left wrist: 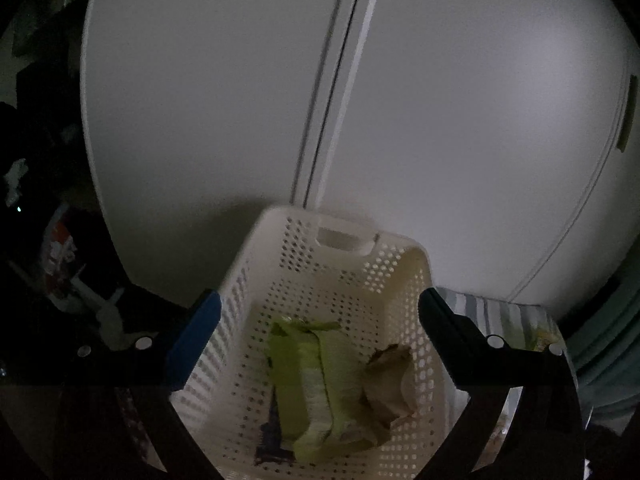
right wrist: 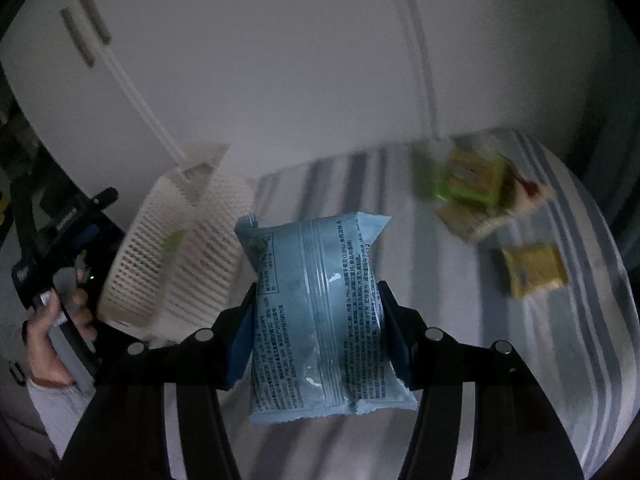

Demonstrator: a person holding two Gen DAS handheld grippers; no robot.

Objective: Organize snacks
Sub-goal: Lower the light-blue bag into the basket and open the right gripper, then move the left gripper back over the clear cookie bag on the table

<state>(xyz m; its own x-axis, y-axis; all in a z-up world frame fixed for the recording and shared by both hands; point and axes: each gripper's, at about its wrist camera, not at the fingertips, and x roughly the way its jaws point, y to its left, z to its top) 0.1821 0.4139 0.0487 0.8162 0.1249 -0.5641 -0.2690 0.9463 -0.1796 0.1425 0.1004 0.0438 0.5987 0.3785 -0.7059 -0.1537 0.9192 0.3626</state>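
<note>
Right tongs (right wrist: 316, 332) clamped on a pale blue foil snack packet (right wrist: 316, 312) printed with small text, pinched across its middle by blue pads (right wrist: 240, 344) so both crimped ends stick out free, one toward frame centre, one toward the bottom. Gripped at the waist probably to keep the slippery pouch from pivoting while carried; held clear above a grey-and-white striped cloth surface (right wrist: 580, 320), which could be a bed or a covered desk, hard to tell in this dim light.

Left tongs (left wrist: 320, 320) spread wide and empty, poised over a cream perforated plastic basket (left wrist: 280, 264) filling the lower centre of the left wrist view. Likely parked there to mark or steady the drop spot, though no contact with the rim can be confirmed. Already lying on the basket floor: a lime-green wrapped packet (left wrist: 304, 380) and, just right of it, a crumpled brownish wrapper (left wrist: 390, 380), plus something dark at the lower left edge of the green one, too murky to name.

Same basket at centre left of the right wrist view, against white cabinet doors (right wrist: 280, 60), with a hand (right wrist: 52, 332) gripping the other handle at lower left. Waiting on the stripes at upper right: a blurred green-and-yellow bundle of packets (right wrist: 472, 184) and, apart below it, a single yellow square packet (right wrist: 534, 270). Sorting judged partway through.
</note>
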